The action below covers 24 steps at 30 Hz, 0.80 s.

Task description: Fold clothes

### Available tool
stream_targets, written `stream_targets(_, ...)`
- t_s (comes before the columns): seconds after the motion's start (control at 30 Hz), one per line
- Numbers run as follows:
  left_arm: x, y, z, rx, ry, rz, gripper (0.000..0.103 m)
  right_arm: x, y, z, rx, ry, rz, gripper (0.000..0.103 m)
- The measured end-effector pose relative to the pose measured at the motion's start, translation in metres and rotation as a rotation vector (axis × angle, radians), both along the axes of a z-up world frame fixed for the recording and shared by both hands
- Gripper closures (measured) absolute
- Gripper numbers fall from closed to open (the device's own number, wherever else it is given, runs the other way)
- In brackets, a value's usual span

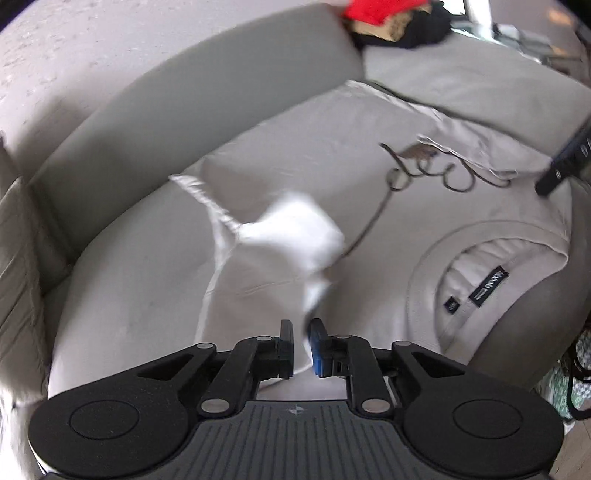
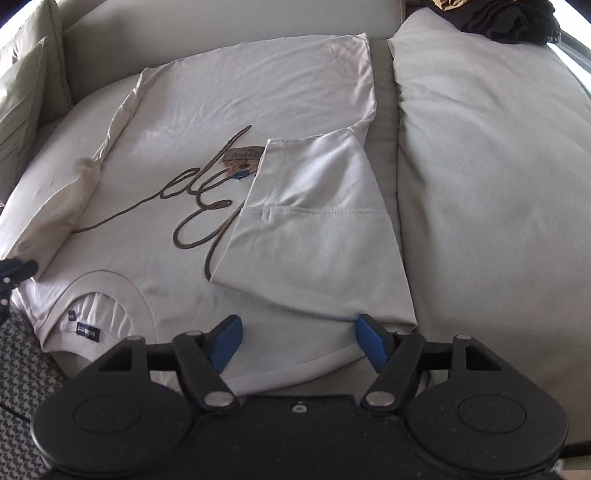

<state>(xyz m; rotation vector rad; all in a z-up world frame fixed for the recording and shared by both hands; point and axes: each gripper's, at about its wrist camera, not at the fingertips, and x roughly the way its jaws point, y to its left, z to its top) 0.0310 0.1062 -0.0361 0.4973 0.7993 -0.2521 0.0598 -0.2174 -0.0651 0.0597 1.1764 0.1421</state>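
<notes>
While the shirt [image 2: 221, 110] is spread on the sofa [image 2: 480, 147], its left sleeve [image 1: 295, 236] is pinched and lifted by the left gripper [image 1: 303, 347]. The right gripper [image 2: 297, 341] is held wide apart over the folded right sleeve [image 2: 314, 221]. Dark clothes [image 2: 509, 18] are piled behind.
</notes>
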Motion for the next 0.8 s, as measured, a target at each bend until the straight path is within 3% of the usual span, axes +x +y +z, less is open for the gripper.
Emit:
stream_targets(0.13,-0.010,0.018,0.010,0.015,-0.041,0.069,0.073,-0.001,-0.004,-0.002,0.019,-0.006,-0.008,0.031)
stream_targets(0.2,-0.012,0.034,0.013,-0.035,-0.043,0.142,0.072,-0.002,-0.006,-0.003,0.028,-0.010,-0.011,0.031)
stream_targets(0.4,-0.006,0.094,0.017,-0.409,0.000,0.373,0.070,-0.006,-0.005,-0.001,0.055,-0.030,-0.046,0.031)
stream_targets(0.6,0.019,0.108,-0.001,-0.548,0.105,0.392,0.070,-0.010,-0.003,0.000,0.071,-0.049,-0.073,0.030)
stream_targets(0.67,0.036,0.114,-0.009,-0.625,0.181,0.427,0.076,-0.010,0.000,0.001,0.073,-0.049,-0.077,0.030)
stream_targets(0.7,0.042,0.120,-0.013,-0.672,0.213,0.450,0.092,-0.010,0.001,0.001,0.074,-0.049,-0.079,0.030)
stream_targets(0.73,0.045,0.128,-0.017,-0.721,0.231,0.489,0.101,-0.010,0.002,0.002,0.075,-0.048,-0.081,0.030)
stream_targets(0.8,0.045,0.141,-0.021,-0.786,0.237,0.573,0.101,-0.009,0.004,0.003,0.085,-0.046,-0.085,0.030)
